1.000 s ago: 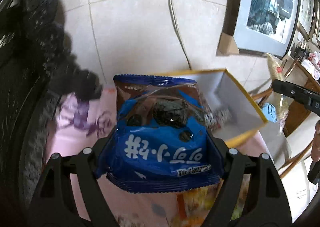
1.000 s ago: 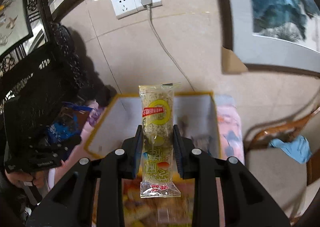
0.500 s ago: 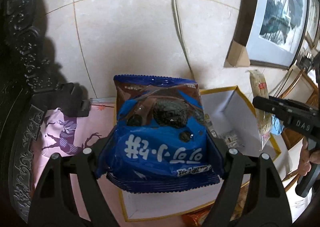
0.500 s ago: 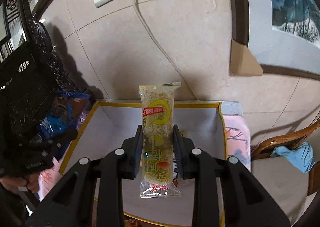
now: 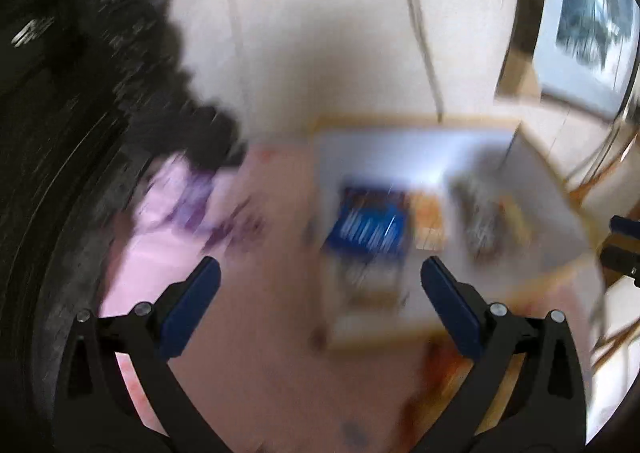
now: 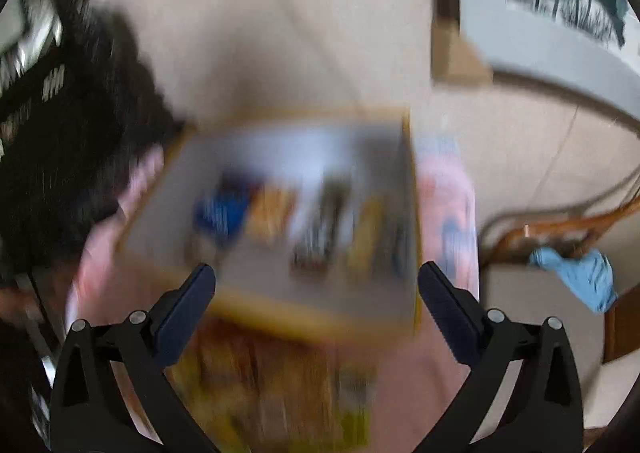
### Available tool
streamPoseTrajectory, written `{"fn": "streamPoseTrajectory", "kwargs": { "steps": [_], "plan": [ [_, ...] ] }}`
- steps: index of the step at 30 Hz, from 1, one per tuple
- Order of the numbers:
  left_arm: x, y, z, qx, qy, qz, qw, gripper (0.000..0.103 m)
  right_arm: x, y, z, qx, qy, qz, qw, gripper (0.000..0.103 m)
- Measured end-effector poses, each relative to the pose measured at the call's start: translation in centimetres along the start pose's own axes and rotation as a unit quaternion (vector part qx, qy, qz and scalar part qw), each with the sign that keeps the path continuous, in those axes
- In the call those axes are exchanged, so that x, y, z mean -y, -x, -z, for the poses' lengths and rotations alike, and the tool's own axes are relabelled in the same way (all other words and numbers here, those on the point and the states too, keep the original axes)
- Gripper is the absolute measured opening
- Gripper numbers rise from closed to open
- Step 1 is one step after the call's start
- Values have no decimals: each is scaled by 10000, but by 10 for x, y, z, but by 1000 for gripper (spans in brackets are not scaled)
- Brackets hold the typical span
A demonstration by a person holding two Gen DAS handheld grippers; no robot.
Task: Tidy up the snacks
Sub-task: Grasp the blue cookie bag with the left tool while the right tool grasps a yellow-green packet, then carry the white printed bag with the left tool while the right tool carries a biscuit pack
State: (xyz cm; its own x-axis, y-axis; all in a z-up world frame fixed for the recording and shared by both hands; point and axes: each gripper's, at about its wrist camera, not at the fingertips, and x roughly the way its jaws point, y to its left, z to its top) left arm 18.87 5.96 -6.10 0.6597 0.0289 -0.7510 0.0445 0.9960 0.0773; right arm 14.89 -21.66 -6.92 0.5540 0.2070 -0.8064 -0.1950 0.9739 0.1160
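Note:
Both views are motion-blurred. My left gripper (image 5: 318, 279) is open and empty above the pink tablecloth, just in front of a yellow-rimmed white box (image 5: 400, 141). The blue snack bag (image 5: 370, 227) lies inside the box beside an orange packet (image 5: 430, 219). My right gripper (image 6: 316, 287) is open and empty over the near rim of the same box (image 6: 312, 319). Inside it I see the blue bag (image 6: 220, 211), an orange packet (image 6: 272, 215), a dark packet (image 6: 320, 229) and the long yellow-green snack bar (image 6: 366, 233).
A dark carved chair (image 5: 60, 133) stands at the left. Yellow and orange snack packets (image 6: 272, 385) lie on the table in front of the box. A wooden chair with a blue cloth (image 6: 576, 273) is at the right. The wall is behind the box.
Both grippers have opened and let go. The blue bag and the long snack bar now lie in the box. Both grippers have pulled back from it.

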Motion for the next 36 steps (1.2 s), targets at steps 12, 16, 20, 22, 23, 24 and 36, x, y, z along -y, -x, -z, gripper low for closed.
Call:
{"fn": "streamPoseTrajectory", "kwargs": {
  "steps": [12, 16, 20, 22, 23, 24, 36],
  "plan": [
    [-20, 15, 163, -1125, -335, 249, 9928, 101, -11, -67, 61, -650, -280, 1, 9975, 102],
    [-23, -2, 162, -1078, -368, 114, 9934, 101, -13, -71, 65, -686, -251, 48, 9973, 102],
    [-33, -26, 160, -1224, -5, 446, 9915, 100, -14, -74, 68, -581, -173, 127, 9981, 102],
    [-38, -37, 166, -1380, 223, 505, 9889, 84, -21, -73, 70, -548, -105, 64, 9984, 94],
    [-31, -35, 166, -1440, -115, 333, 9889, 73, -25, -71, 73, -539, -66, -4, 9985, 73],
    [-30, -32, 164, -1516, -59, 437, 9875, 58, -29, -70, 76, -509, -18, 47, 9987, 69],
    [-27, 11, 174, -1783, 825, 955, 9758, 50, -33, -11, 107, -363, -827, -139, 9958, 52]
  ]
}}
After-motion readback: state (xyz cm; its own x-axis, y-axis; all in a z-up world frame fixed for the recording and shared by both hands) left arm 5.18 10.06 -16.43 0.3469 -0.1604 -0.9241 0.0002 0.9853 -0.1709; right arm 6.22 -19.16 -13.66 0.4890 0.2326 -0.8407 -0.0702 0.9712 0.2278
